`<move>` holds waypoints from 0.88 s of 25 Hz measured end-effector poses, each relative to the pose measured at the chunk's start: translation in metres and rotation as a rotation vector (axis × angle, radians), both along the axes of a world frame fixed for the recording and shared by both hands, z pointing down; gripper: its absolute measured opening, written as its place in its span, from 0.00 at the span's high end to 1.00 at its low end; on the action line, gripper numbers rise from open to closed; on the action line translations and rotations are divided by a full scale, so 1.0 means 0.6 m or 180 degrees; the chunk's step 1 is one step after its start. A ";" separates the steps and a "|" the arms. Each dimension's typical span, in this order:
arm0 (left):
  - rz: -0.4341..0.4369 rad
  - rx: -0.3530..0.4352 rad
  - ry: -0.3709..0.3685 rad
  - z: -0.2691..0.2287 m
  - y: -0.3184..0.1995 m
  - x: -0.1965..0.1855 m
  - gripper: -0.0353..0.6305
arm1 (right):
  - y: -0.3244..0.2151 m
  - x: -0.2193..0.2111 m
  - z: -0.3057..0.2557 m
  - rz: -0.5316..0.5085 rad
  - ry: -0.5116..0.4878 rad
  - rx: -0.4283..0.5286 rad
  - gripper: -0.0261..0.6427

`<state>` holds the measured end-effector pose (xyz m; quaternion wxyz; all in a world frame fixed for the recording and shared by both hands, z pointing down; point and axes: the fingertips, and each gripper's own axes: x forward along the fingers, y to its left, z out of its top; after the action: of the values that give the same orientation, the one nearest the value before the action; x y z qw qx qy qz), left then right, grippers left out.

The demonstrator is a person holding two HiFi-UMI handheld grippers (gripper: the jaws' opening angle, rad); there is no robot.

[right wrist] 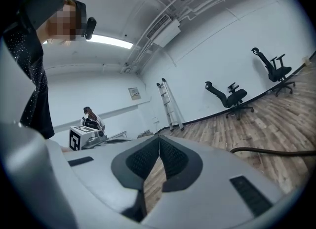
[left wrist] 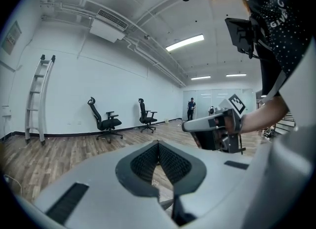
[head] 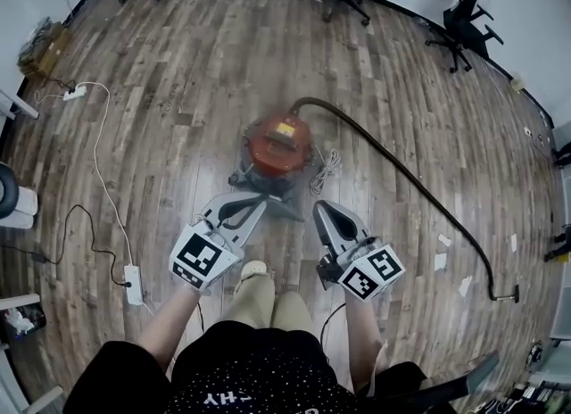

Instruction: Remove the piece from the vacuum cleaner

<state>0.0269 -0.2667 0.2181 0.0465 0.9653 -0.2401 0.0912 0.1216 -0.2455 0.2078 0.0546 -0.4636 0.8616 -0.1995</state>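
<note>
Vacuum cleaner, a squat red drum-shaped canister on a dark grey base (head: 278, 146), stands on the brown wood-plank floor (head: 178, 91) just ahead of the person's feet. A long black flexible hose (head: 419, 185) leaves its far side, arcs to the right and ends well away from the canister. Which part counts as the piece to remove I cannot tell; the hose looks the likeliest candidate, and it appears to be still attached. A loose bundle of thin white cord (head: 330, 169) lies on the floor just beside the canister's right side.

The left gripper (head: 257, 203) points at the near edge of the base and the right gripper (head: 323, 210) hangs just to the canister's right. Both have their jaws pressed together with nothing between them, and neither touches the vacuum.

Probable trouble: with the jaws closed they would only nudge the canister, so they must spread first. Pulling the hose with one gripper while the body is unbraced could drag or tip the canister. The white cord could also snag a jaw.

The canister is the only container plainly in sight. It is shut, so its contents are hidden.

Further left lies a white power strip (head: 133, 284).
</note>
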 end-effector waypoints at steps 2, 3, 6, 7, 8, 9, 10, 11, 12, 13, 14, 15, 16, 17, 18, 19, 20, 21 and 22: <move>0.0025 0.0010 -0.0031 0.043 -0.004 0.002 0.93 | -0.007 0.007 0.041 -0.0024 -0.0030 0.0012 0.94; 0.0037 0.0001 -0.0044 0.067 -0.005 0.004 0.93 | -0.009 0.010 0.063 -0.0033 -0.0046 0.0014 0.94; 0.0023 -0.0028 -0.0070 0.138 -0.009 0.005 0.93 | -0.010 0.013 0.127 -0.0080 -0.0097 0.0014 0.94; 0.0008 -0.0029 -0.0066 0.160 -0.011 0.005 0.93 | -0.010 0.013 0.148 -0.0108 -0.0107 0.0019 0.94; -0.0008 -0.0031 -0.0059 0.182 -0.013 0.005 0.93 | -0.010 0.013 0.168 -0.0138 -0.0106 0.0028 0.94; -0.0022 -0.0033 -0.0052 0.205 -0.015 0.006 0.93 | -0.009 0.013 0.189 -0.0165 -0.0093 0.0040 0.94; -0.0034 -0.0034 -0.0046 0.227 -0.016 0.007 0.93 | -0.007 0.015 0.210 -0.0183 -0.0073 0.0052 0.94; -0.0046 -0.0037 -0.0040 0.250 -0.017 0.008 0.93 | -0.008 0.017 0.233 -0.0193 -0.0051 0.0058 0.94; -0.0059 -0.0044 -0.0030 0.272 -0.019 0.009 0.93 | -0.009 0.020 0.256 -0.0197 -0.0025 0.0055 0.94; -0.0073 -0.0058 -0.0018 0.294 -0.020 0.010 0.93 | -0.012 0.022 0.278 -0.0200 0.0009 0.0045 0.94; -0.0087 -0.0077 -0.0007 0.315 -0.021 0.010 0.93 | -0.014 0.024 0.300 -0.0209 0.0055 0.0036 0.94; -0.0098 -0.0097 -0.0002 0.336 -0.022 0.011 0.93 | -0.017 0.025 0.321 -0.0224 0.0107 0.0035 0.94; -0.0104 -0.0113 -0.0003 0.357 -0.022 0.011 0.93 | -0.020 0.026 0.341 -0.0244 0.0153 0.0043 0.94; -0.0109 -0.0125 -0.0008 0.379 -0.022 0.012 0.93 | -0.023 0.028 0.360 -0.0267 0.0186 0.0056 0.94; -0.0115 -0.0132 -0.0013 0.401 -0.023 0.013 0.93 | -0.025 0.030 0.380 -0.0288 0.0207 0.0071 0.94; -0.0123 -0.0136 -0.0014 0.424 -0.024 0.013 0.93 | -0.028 0.033 0.402 -0.0302 0.0222 0.0083 0.94; -0.0136 -0.0141 -0.0003 0.448 -0.027 0.012 0.93 | -0.031 0.036 0.425 -0.0311 0.0243 0.0093 0.94; -0.0155 -0.0157 0.0031 0.471 -0.031 0.011 0.93 | -0.033 0.040 0.448 -0.0318 0.0280 0.0099 0.94; -0.0175 -0.0184 0.0088 0.493 -0.036 0.010 0.93 | -0.036 0.046 0.472 -0.0324 0.0335 0.0098 0.94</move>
<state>0.0331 -0.2885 0.5139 0.0802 0.9578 -0.2632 0.0834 0.1491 -0.2668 0.4912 0.0062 -0.4281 0.8887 -0.1640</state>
